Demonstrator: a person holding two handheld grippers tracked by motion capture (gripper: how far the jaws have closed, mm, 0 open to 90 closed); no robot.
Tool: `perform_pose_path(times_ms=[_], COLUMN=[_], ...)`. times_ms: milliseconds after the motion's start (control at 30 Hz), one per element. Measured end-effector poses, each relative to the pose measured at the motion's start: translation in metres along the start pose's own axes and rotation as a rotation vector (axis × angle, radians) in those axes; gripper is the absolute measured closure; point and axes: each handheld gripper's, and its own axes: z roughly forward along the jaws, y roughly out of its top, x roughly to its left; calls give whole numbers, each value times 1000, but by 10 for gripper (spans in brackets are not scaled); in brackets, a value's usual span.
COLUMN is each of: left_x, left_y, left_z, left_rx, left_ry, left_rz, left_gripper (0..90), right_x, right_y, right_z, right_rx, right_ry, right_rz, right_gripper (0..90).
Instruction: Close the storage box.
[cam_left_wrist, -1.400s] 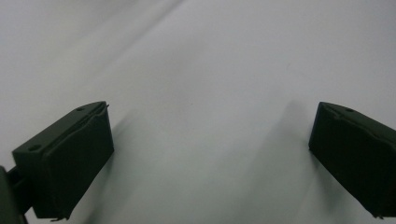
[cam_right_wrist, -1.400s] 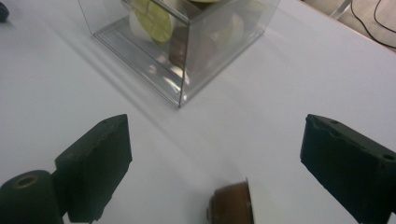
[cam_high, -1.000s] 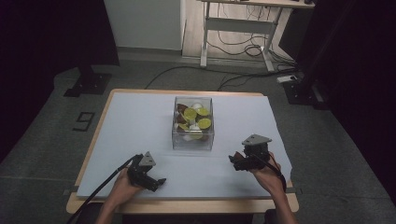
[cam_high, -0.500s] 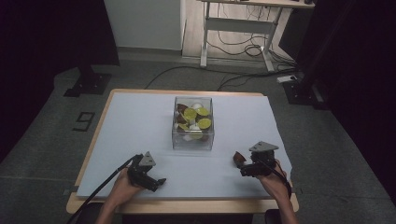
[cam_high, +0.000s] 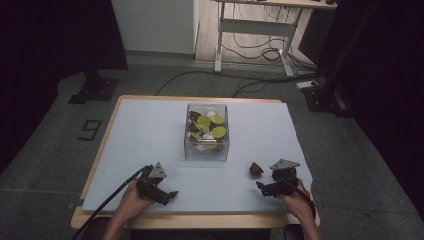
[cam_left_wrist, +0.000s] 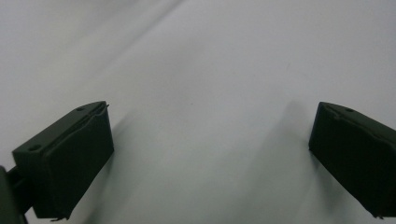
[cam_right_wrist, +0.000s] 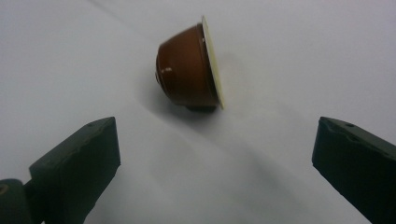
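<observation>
A brown coffee capsule (cam_high: 256, 169) with a pale foil lid lies on its side on the white table sheet. In the right gripper view the capsule (cam_right_wrist: 189, 71) rests just beyond the wide-apart jaws, touching neither. My right gripper (cam_high: 264, 188) is open, low over the sheet near the front right. My left gripper (cam_high: 170, 195) is open near the front left, and its own view shows bare white sheet between the fingers (cam_left_wrist: 70, 161). A clear plastic box (cam_high: 206, 152) in the middle of the table holds several capsules, green, brown and white.
The white sheet (cam_high: 150, 130) covers a wooden table (cam_high: 200, 220) whose front edge lies just under both hands. A black cable (cam_high: 107, 200) trails from the left gripper off the front edge. Beyond the table are a dark floor, cables and a desk frame (cam_high: 250, 30).
The right gripper has drawn back toward the front right edge, and the brown capsule now lies on the sheet in front of it. The left gripper has stayed put.
</observation>
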Motion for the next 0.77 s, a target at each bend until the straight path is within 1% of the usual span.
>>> perform_pose_path(times_ms=[133,267,333,533,567,767], left_x=[0,0,0,0,0,0], left_y=[0,0,0,0,0,0], left_z=[0,0,0,0,0,0], left_rx=[0,0,0,-1,0,0], left_ry=[0,0,-1,0,0,-1], left_rz=[0,-1,-1,-2,-1,-2], left_gripper=[0,0,0,0,0,0], right_x=[-2,-2,-4,-4,-4,-3], right_y=[-6,-14,-17,-28,-31,-32], right_z=[7,15,16,16,16,16], right_rx=[20,41,21,-70,-92,-98], right_ry=[18,39,54,57,55,50], right_rz=[28,29,57,54,57,61], right_gripper=[0,0,0,0,0,0])
